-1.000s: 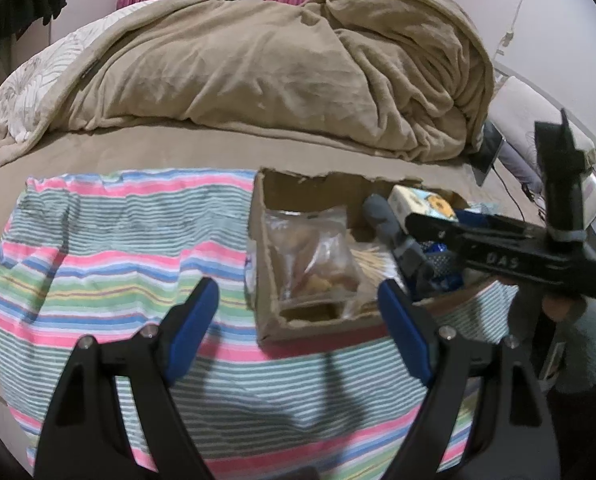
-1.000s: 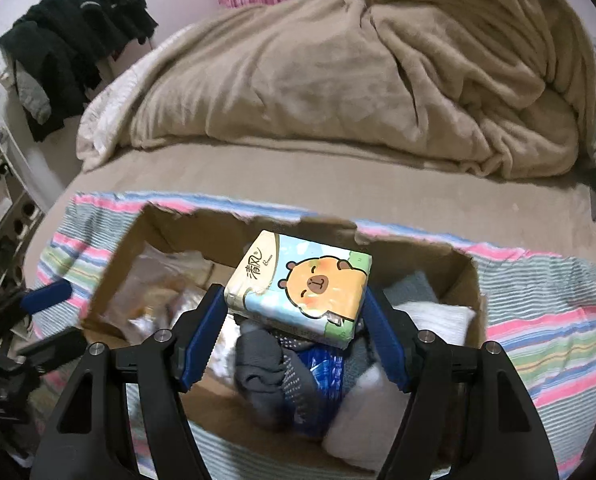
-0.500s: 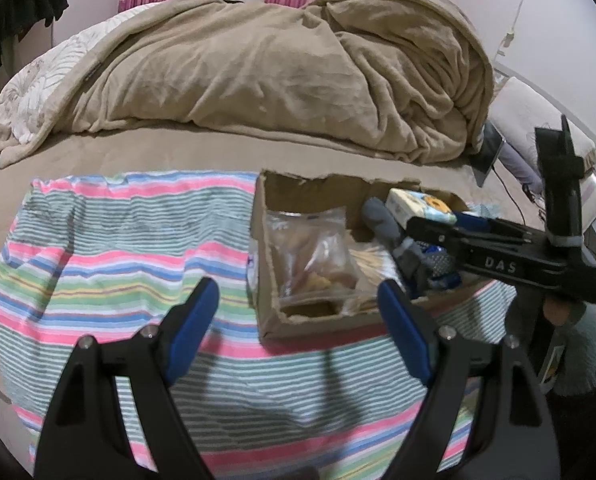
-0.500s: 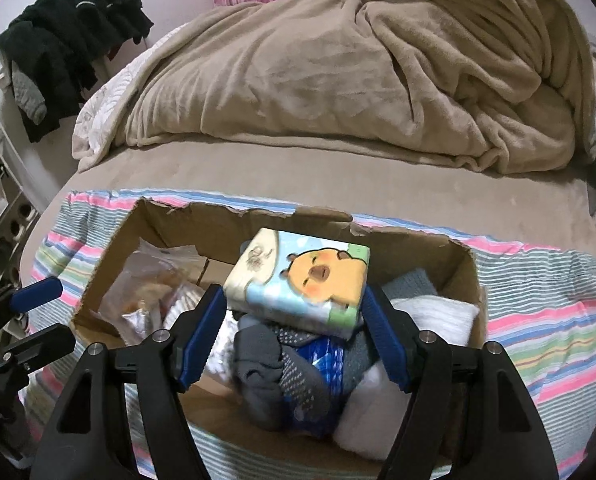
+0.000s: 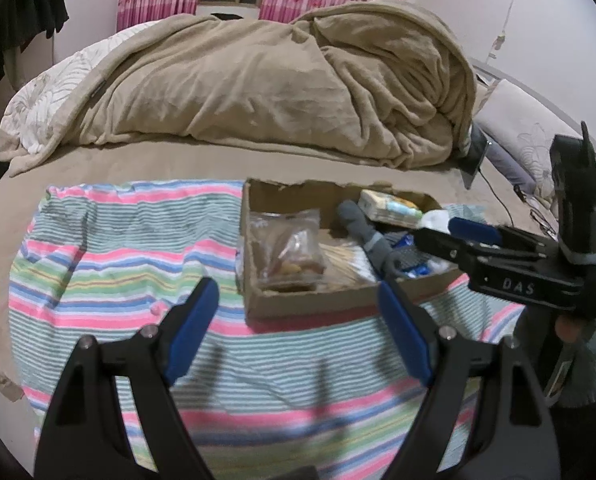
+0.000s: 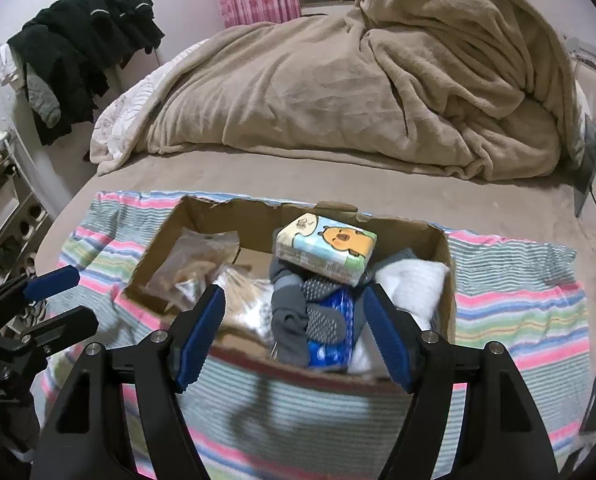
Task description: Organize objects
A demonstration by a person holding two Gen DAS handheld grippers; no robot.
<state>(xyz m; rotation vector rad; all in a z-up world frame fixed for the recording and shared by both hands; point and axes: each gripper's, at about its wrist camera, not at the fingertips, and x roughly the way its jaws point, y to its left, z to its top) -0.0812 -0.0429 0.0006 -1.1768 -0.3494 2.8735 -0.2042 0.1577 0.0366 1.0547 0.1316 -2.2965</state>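
Note:
An open cardboard box (image 6: 442, 240) stands on a striped cloth (image 6: 510, 300) on the bed. A tissue pack with a capybara picture (image 6: 328, 246) rests on top of grey socks (image 6: 298, 312) and a blue packet (image 6: 338, 320) in the box. A clear snack bag (image 6: 193, 264) and a white cloth (image 6: 414, 284) also lie inside. My right gripper (image 6: 293, 336) is open and empty, hovering at the box's near wall. My left gripper (image 5: 298, 328) is open and empty, left of the box (image 5: 298, 304). The right gripper also shows in the left wrist view (image 5: 474, 236).
A rumpled tan blanket (image 6: 358, 92) is heaped at the back of the bed. Dark clothes (image 6: 77, 52) hang at the left wall. A dark tablet-like item (image 6: 586, 176) leans at the bed's right. The striped cloth (image 5: 117, 264) lies left of the box.
My right gripper let go of the tissue pack and drew back toward me; the pack now rests on the socks. My left gripper also pulled back a little.

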